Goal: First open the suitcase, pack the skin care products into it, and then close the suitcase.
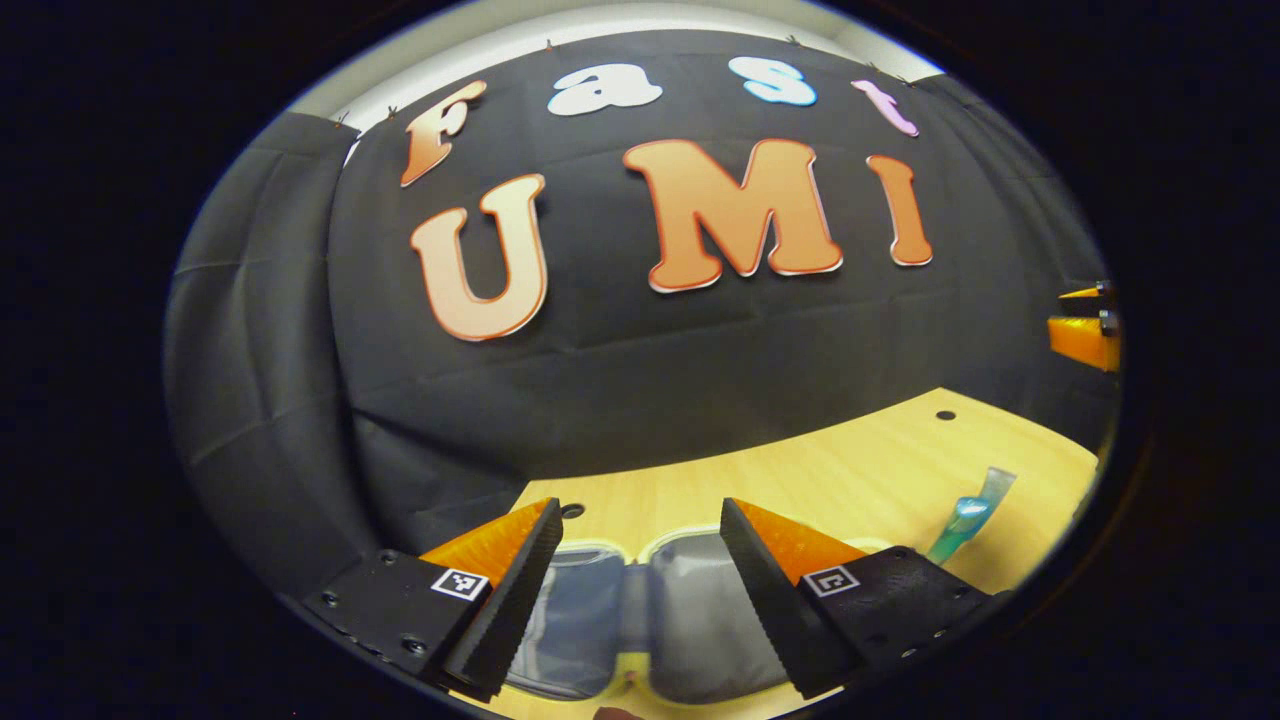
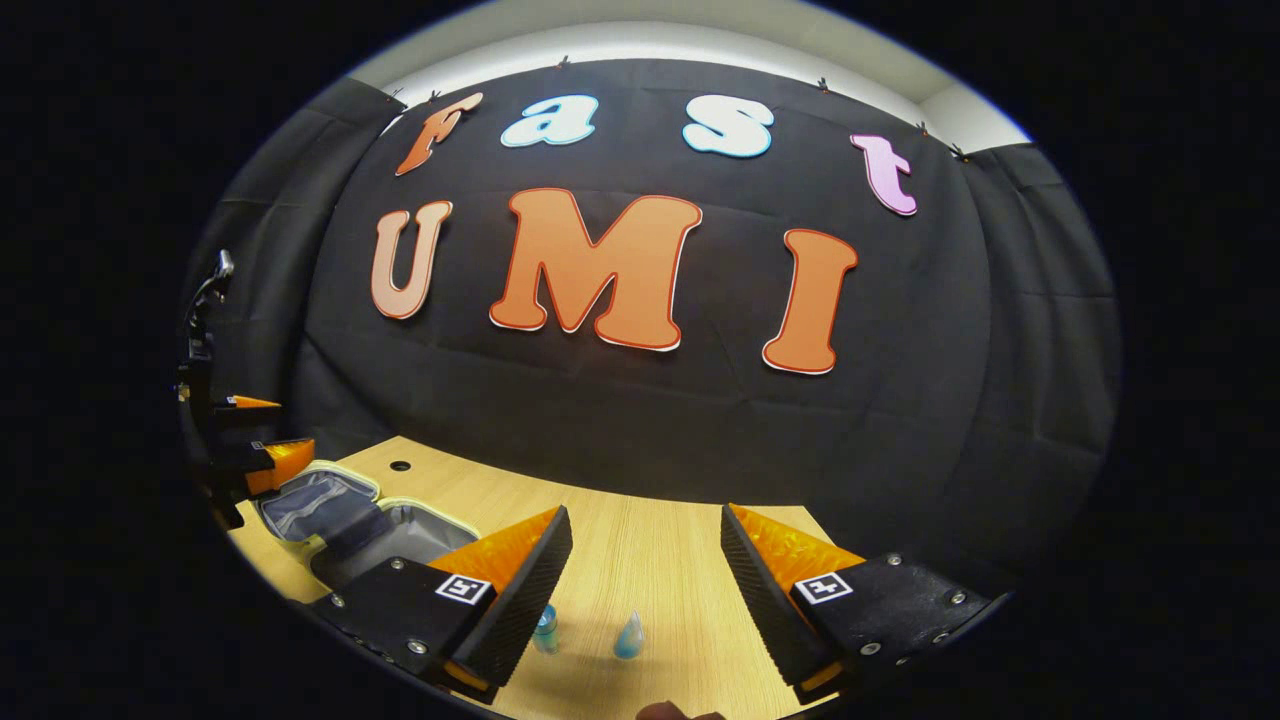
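The small suitcase (image 1: 690, 620) lies open flat on the wooden table, its two grey-lined halves showing nothing inside. My left gripper (image 1: 640, 505) hovers open just above it, with nothing between its fingers. A teal tube (image 1: 965, 520) lies on the table to the right of the case. In the right gripper view the open suitcase (image 2: 350, 520) sits at the left, with the left gripper (image 2: 250, 440) over its far half. My right gripper (image 2: 645, 512) is open above two small blue bottles (image 2: 545, 628) (image 2: 629, 636) standing on the table, and holds nothing.
The light wooden table (image 2: 640, 545) ends at the black cloth wall behind it. It has round cable holes (image 1: 945, 414) (image 2: 400, 466) near the back edge. The right gripper (image 1: 1085, 330) shows at the far right of the left gripper view.
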